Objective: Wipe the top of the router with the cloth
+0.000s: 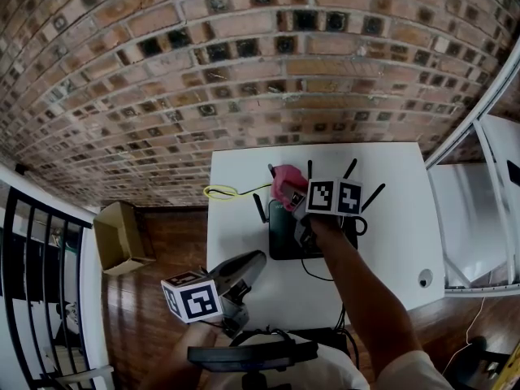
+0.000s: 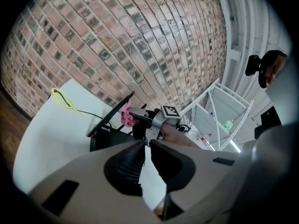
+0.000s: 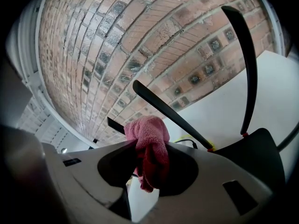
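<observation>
A black router (image 1: pixel 286 236) with several upright antennas stands on the white table (image 1: pixel 390 242). My right gripper (image 1: pixel 290 195) is shut on a pink cloth (image 1: pixel 285 182) and holds it over the router's far left part. In the right gripper view the cloth (image 3: pixel 149 141) hangs bunched between the jaws, with antennas (image 3: pixel 170 113) and the router's body (image 3: pixel 261 150) just beyond. My left gripper (image 1: pixel 255 262) is shut on nothing and hovers at the table's near edge. The left gripper view shows the router (image 2: pixel 106 135) and the cloth (image 2: pixel 126 115) ahead.
A yellow cable (image 1: pixel 227 191) lies on the table left of the router. A black cable (image 1: pixel 322 274) loops in front of it. A cardboard box (image 1: pixel 122 236) sits on the wooden floor at left. A white rack (image 1: pixel 479 210) stands to the right, a brick wall behind.
</observation>
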Demonstrator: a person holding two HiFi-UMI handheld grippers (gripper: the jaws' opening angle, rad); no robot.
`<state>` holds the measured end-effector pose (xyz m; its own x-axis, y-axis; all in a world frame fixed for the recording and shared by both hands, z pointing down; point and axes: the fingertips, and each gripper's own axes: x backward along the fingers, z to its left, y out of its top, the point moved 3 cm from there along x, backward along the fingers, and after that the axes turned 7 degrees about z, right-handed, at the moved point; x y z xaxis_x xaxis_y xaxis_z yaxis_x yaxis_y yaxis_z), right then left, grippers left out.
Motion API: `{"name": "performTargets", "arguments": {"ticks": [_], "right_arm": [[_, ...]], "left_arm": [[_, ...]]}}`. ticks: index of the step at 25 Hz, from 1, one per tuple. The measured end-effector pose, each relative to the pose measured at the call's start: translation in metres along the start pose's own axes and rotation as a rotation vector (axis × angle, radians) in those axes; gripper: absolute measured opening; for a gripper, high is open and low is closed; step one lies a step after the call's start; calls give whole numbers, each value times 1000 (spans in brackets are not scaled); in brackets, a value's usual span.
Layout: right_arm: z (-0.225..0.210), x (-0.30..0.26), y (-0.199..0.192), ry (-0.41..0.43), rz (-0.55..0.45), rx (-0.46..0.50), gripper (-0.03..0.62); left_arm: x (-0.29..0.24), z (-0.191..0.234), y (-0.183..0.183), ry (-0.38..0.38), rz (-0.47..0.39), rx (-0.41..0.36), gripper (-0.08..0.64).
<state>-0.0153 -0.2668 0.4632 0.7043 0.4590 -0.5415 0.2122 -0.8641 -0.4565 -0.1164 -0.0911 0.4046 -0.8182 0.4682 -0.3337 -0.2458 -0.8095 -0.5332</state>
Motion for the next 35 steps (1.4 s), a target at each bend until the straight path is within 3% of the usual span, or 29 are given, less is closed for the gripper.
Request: {"name": "performTargets", "arguments": {"ticks": [6,19,35], "right_arm": [[-11,-9,-7,-35,32,5,126],[-57,-36,-30,-222,165,49,126],[-68,-50,-33,-356,271,152,126]], "left_arm": [[1,4,-3,9,9,7,35],[12,13,-4,34,-1,22,35],[21,20,-6,45,-18,41,35]]}}
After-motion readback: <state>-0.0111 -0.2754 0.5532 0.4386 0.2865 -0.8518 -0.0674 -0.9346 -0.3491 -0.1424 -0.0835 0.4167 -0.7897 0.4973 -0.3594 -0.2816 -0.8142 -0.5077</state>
